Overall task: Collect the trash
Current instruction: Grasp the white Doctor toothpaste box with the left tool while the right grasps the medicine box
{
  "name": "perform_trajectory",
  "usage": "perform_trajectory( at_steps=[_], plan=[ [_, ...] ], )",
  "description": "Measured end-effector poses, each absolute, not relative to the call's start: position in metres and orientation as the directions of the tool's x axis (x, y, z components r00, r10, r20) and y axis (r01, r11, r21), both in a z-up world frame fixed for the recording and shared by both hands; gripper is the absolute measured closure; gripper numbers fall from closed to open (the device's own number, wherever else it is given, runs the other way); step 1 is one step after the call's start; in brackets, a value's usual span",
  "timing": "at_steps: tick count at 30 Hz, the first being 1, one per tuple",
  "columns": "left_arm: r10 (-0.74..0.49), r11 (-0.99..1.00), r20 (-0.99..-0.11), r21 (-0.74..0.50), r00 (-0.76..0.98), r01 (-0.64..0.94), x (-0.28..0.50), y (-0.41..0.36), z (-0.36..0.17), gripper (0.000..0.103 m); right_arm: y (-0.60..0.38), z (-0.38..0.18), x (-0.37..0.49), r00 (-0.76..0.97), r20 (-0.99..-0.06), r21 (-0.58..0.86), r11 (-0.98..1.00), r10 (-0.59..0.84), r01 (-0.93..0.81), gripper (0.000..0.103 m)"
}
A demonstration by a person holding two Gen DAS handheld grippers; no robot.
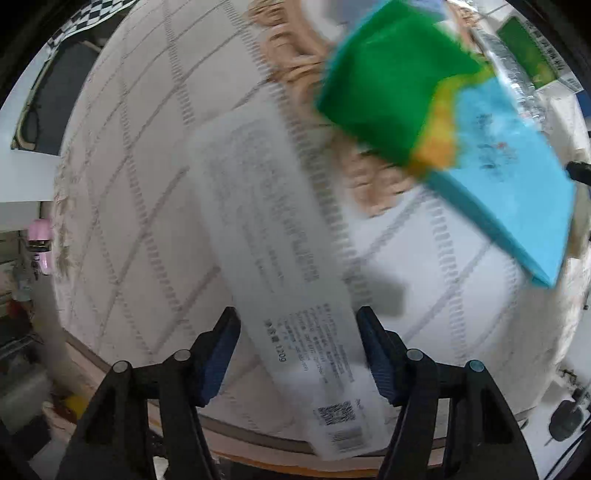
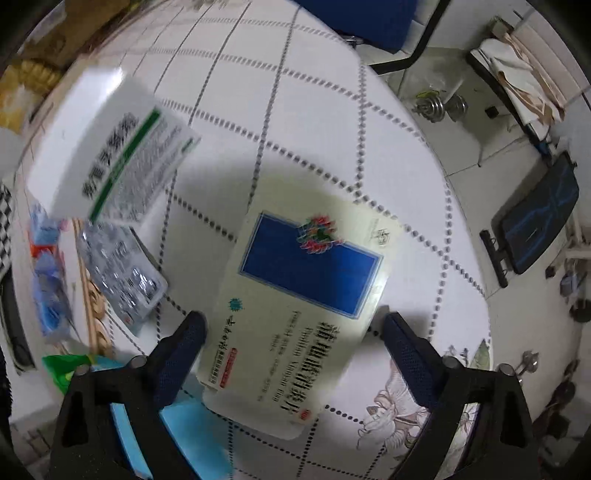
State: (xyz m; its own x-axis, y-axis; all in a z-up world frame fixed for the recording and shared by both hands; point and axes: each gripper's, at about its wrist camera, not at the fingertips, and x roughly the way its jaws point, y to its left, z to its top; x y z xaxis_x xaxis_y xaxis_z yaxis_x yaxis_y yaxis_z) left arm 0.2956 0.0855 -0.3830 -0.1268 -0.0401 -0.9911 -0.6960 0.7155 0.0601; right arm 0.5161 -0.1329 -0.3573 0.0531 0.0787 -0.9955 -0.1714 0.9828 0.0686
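In the left wrist view my left gripper (image 1: 297, 350) is open, its jaws on either side of a long white printed box (image 1: 280, 266) that lies on the white patterned tablecloth (image 1: 140, 184). A green and blue box (image 1: 443, 122) is blurred at the upper right. In the right wrist view my right gripper (image 2: 293, 343) is open around a cream medicine box with a blue panel (image 2: 303, 295). A white and green box (image 2: 114, 155) and a silver blister pack (image 2: 122, 273) lie to its left.
The round table's edge (image 1: 258, 446) runs just below my left gripper. In the right wrist view, floor with a blue chair (image 2: 369, 22), dumbbells (image 2: 439, 105) and a black pad (image 2: 535, 218) lies beyond the table at the right. Blue wrappers (image 2: 48, 266) lie far left.
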Motion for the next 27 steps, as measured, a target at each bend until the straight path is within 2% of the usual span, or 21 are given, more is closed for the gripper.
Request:
perform_trajectory(
  at_steps=[1, 6, 8, 9, 10, 14, 19, 22, 27],
  plan=[
    [-0.048, 0.697, -0.992, 0.051, -0.118, -0.716, 0.288, 0.090, -0.383, 0.039, -0.130, -0.355, 0.512, 0.067, -0.995, 0.055, 0.977, 0.070, -0.205, 0.017],
    [-0.048, 0.594, -0.997, 0.023, -0.064, -0.804, 0.258, 0.107, -0.381, 0.041, -0.130, -0.355, 0.466, 0.034, -0.999, -0.033, 0.893, -0.020, -0.449, 0.018],
    [-0.039, 0.595, -0.998, 0.011, -0.043, -0.804, 0.251, 0.107, -0.379, 0.056, -0.135, -0.357, 0.443, 0.007, -0.999, -0.042, 0.858, -0.045, -0.512, 0.018],
    [-0.043, 0.614, -0.999, -0.007, -0.025, -0.790, 0.250, 0.104, -0.378, 0.060, -0.139, -0.361, 0.427, -0.034, -0.998, -0.024, 0.836, -0.051, -0.548, 0.018],
    [-0.031, 0.639, -0.999, 0.009, -0.037, -0.770, 0.251, 0.101, -0.378, 0.060, -0.142, -0.362, 0.420, -0.055, -0.997, -0.013, 0.830, -0.053, -0.557, 0.018],
    [-0.030, 0.726, -0.998, 0.014, -0.052, -0.687, 0.251, 0.080, -0.378, 0.060, -0.152, -0.366, 0.405, -0.105, -0.994, 0.035, 0.862, -0.021, -0.506, 0.015],
    [-0.052, 0.678, -0.997, 0.010, -0.062, -0.735, 0.245, 0.086, -0.382, 0.057, -0.163, -0.364, 0.406, -0.076, -0.996, 0.062, 0.929, 0.037, -0.365, 0.015],
    [-0.012, 0.669, -0.998, 0.043, -0.068, -0.742, 0.241, 0.108, -0.382, 0.057, -0.163, -0.363, 0.407, -0.042, -0.999, 0.047, 0.940, 0.035, -0.339, 0.015],
    [0.016, 0.673, -0.998, 0.057, -0.063, -0.737, 0.249, 0.122, -0.377, 0.061, -0.163, -0.360, 0.394, 0.023, -1.000, -0.001, 0.946, 0.007, -0.325, 0.024]
  ],
)
